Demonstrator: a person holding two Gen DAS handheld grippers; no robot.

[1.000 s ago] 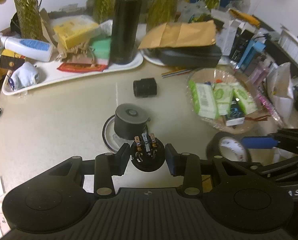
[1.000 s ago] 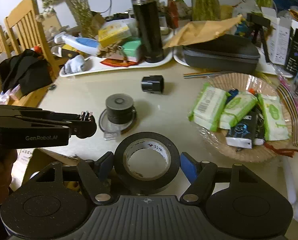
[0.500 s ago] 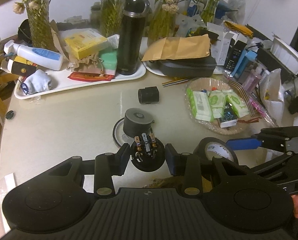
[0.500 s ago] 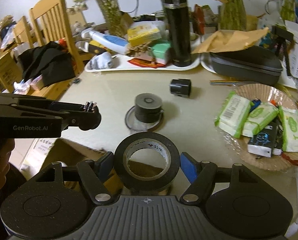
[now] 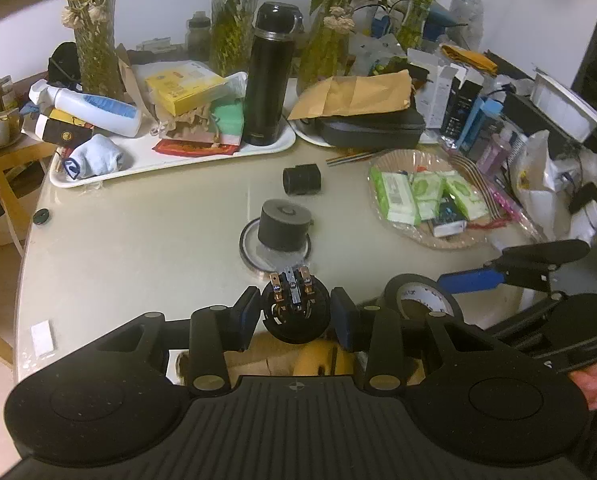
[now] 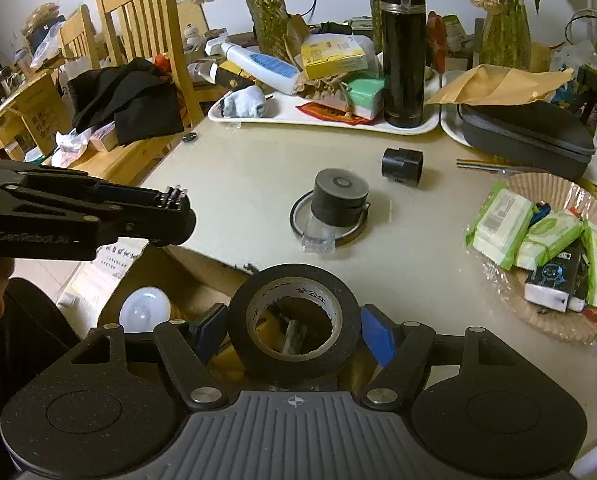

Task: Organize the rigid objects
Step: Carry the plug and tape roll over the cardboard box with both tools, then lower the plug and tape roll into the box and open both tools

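A: Where's the black round switch (image 5: 296, 316)?
B: Bottom centre of the left wrist view, clamped in the left gripper (image 5: 295, 316), metal prongs up.
A: And the black tape roll (image 6: 294, 322)?
B: Low centre of the right view, squeezed between the right gripper (image 6: 294, 330) pads, past the table (image 6: 238, 168) edge.
A: Anything beyond?
B: A grey cylinder (image 6: 340, 198) mid-frame, a black thermos (image 6: 402, 50) on the white tray (image 6: 410, 128) above.

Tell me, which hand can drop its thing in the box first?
Probably the right. Its gripper holds the tape roll past the table edge, above the box. The left gripper holds its black part at the edge.
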